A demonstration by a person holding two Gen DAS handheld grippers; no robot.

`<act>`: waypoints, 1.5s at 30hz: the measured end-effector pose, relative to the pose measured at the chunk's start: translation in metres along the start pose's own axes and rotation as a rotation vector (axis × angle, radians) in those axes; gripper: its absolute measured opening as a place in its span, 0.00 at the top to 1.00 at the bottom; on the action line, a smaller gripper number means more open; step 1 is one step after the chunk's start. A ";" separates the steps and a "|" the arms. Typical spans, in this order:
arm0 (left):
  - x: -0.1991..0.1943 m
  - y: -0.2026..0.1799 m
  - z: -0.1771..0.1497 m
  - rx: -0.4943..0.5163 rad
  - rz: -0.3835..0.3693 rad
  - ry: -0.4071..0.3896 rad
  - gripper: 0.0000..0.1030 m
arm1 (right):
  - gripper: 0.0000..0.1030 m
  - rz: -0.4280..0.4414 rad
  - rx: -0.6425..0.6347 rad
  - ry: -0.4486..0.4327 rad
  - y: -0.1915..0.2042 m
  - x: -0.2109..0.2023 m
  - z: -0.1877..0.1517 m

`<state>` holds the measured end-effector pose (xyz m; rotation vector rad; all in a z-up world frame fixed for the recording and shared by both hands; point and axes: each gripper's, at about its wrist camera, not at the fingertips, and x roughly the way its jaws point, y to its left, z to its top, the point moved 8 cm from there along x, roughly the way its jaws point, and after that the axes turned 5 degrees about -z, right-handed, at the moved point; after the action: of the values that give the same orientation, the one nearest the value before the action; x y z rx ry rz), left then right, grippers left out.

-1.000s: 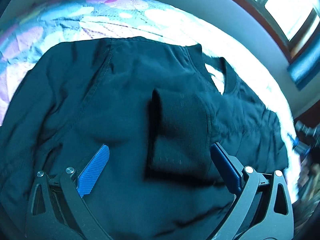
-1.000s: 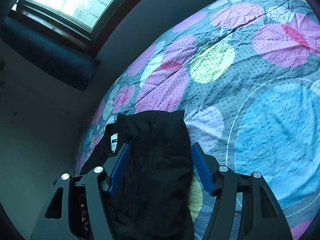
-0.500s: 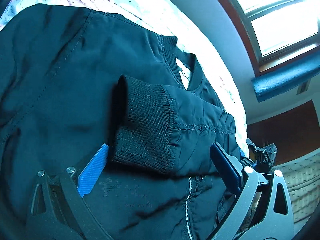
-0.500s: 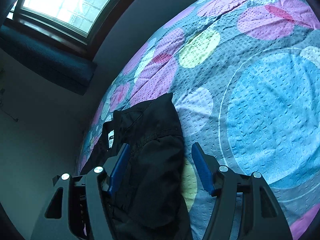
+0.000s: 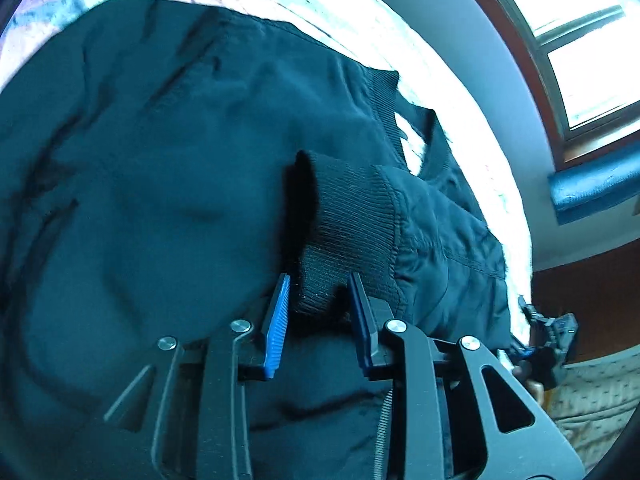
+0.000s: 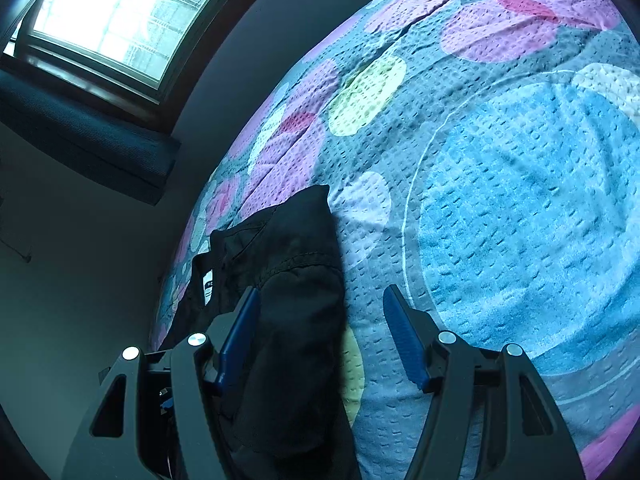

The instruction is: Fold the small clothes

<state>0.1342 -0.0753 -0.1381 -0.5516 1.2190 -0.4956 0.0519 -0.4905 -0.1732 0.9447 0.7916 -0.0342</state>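
Jacket [image 5: 160, 184]: black, spread flat on the bed [image 6: 500, 200], collar toward the window [image 5: 588, 52]. One sleeve lies folded across the body, its ribbed cuff [image 5: 344, 236] raised near the middle.

Left tool [image 5: 318, 300]: jaws closing, the cuff's lower edge between the blue pads; both pads look to touch the knit.

Right tool [image 6: 320, 316]: jaws spread, low over the jacket's edge. Dark cloth lies against the left pad; the right pad stands clear over the bedspread.

Bedspread: blue-grey, quilted, printed with pink, yellow and blue circles.

Zip [image 5: 384, 420]: runs beneath the left tool.
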 end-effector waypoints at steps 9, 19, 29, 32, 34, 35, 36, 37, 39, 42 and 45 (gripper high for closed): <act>0.005 0.004 0.002 -0.137 -0.175 0.008 0.44 | 0.38 0.009 0.004 0.003 -0.003 -0.002 -0.002; -0.006 -0.005 -0.004 -0.007 0.010 -0.058 0.87 | 0.38 0.006 0.013 -0.009 -0.003 -0.003 -0.006; -0.051 0.008 -0.029 0.048 0.076 -0.120 0.87 | 0.38 0.010 0.006 -0.002 -0.001 -0.005 -0.006; -0.039 0.026 -0.031 -0.008 0.065 -0.086 0.87 | 0.38 0.026 0.009 0.014 0.006 -0.002 -0.001; -0.038 0.030 -0.032 -0.009 0.053 -0.081 0.87 | 0.38 0.045 -0.005 0.040 0.014 0.002 0.008; -0.037 0.030 -0.033 -0.003 0.055 -0.080 0.87 | 0.38 0.044 -0.013 0.046 0.018 0.005 0.015; -0.039 0.031 -0.034 0.000 0.056 -0.081 0.87 | 0.38 0.035 -0.014 0.050 0.022 0.008 0.022; -0.038 0.031 -0.035 0.009 0.064 -0.084 0.87 | 0.38 0.035 -0.017 0.060 0.029 0.014 0.032; -0.038 0.030 -0.035 0.020 0.075 -0.087 0.87 | 0.38 0.035 -0.018 0.104 0.044 0.030 0.052; -0.039 0.030 -0.037 0.022 0.079 -0.092 0.87 | 0.38 -0.060 -0.058 0.188 0.063 0.064 0.074; -0.038 0.032 -0.037 0.012 0.071 -0.092 0.87 | 0.38 -0.204 -0.149 0.326 0.073 0.102 0.082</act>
<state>0.0904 -0.0316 -0.1401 -0.5140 1.1431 -0.4125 0.1998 -0.4756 -0.1571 0.7340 1.1749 0.0019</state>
